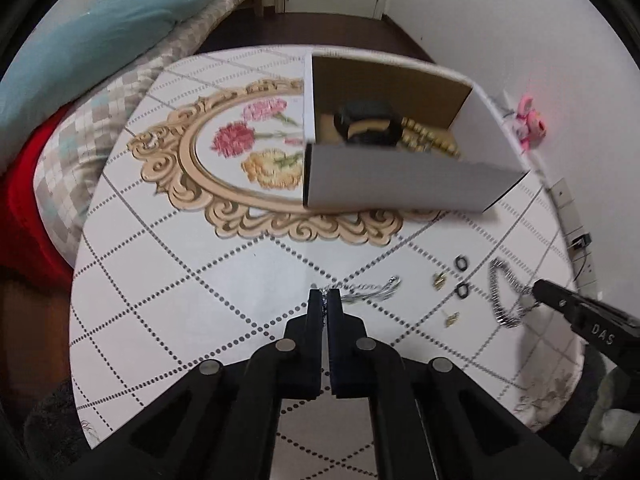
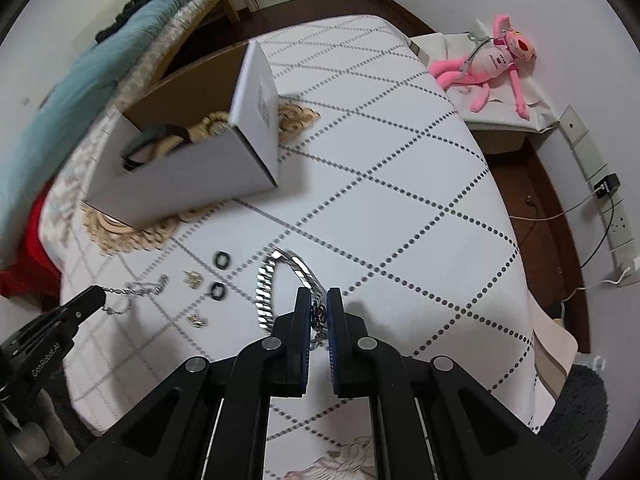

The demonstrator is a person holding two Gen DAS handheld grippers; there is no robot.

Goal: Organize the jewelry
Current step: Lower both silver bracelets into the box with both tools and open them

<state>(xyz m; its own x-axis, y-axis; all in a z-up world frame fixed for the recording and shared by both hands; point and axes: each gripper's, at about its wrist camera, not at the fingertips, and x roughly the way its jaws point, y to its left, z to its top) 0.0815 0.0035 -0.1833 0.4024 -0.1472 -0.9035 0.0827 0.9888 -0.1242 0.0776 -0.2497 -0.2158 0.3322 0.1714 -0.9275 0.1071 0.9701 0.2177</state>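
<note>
My left gripper is shut on the end of a thin silver chain that lies on the table; it also shows in the right wrist view. My right gripper is shut on a thick silver link bracelet, seen in the left wrist view too. Two small black rings and two gold earrings lie between the two chains. A white cardboard box stands open behind them, holding a black watch and gold beads.
The table has a white cloth with dotted diamonds and a floral oval print. A bed with a teal blanket lies to the left. A pink plush toy sits on a stand at the right, by a wall power strip.
</note>
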